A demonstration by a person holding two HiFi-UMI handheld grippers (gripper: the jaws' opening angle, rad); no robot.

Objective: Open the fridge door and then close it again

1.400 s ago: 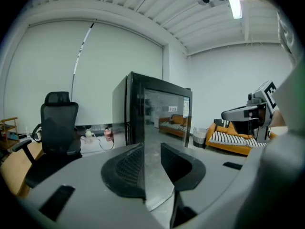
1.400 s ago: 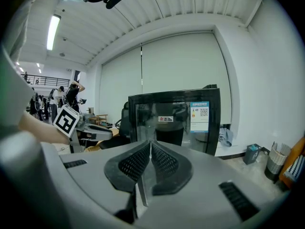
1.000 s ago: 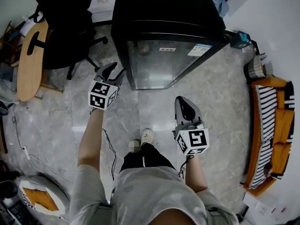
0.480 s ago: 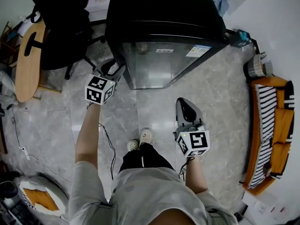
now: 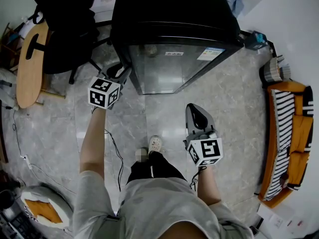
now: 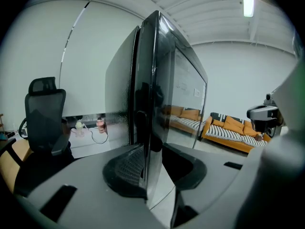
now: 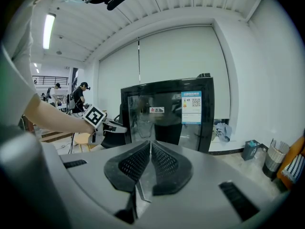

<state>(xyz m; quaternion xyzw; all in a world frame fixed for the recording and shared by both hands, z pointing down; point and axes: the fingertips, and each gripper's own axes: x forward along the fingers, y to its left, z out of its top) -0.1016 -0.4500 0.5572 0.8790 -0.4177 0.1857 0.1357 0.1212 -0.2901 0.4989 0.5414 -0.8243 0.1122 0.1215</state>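
A black fridge (image 5: 174,14) with a glass door (image 5: 169,66) stands ahead of me, its door closed. My left gripper (image 5: 121,72) is at the door's left edge. In the left gripper view the door edge (image 6: 151,104) runs between the jaws of that gripper (image 6: 152,168). They are closing, and the pads (image 6: 126,168) lie against both faces of the edge. My right gripper (image 5: 199,116) hangs lower, well short of the fridge. The right gripper (image 7: 151,163) is shut with nothing in it and points at the fridge front (image 7: 167,113).
A black office chair (image 5: 70,29) and a wooden table (image 5: 30,59) stand left of the fridge. An orange striped sofa (image 5: 291,138) lines the right wall, with a bin (image 5: 271,71) beyond it. A cable (image 5: 117,156) trails on the floor by my feet.
My left gripper has moved a little up and to the left onto the fridge door's left edge, and its jaws have narrowed round it. The right gripper has stayed put.
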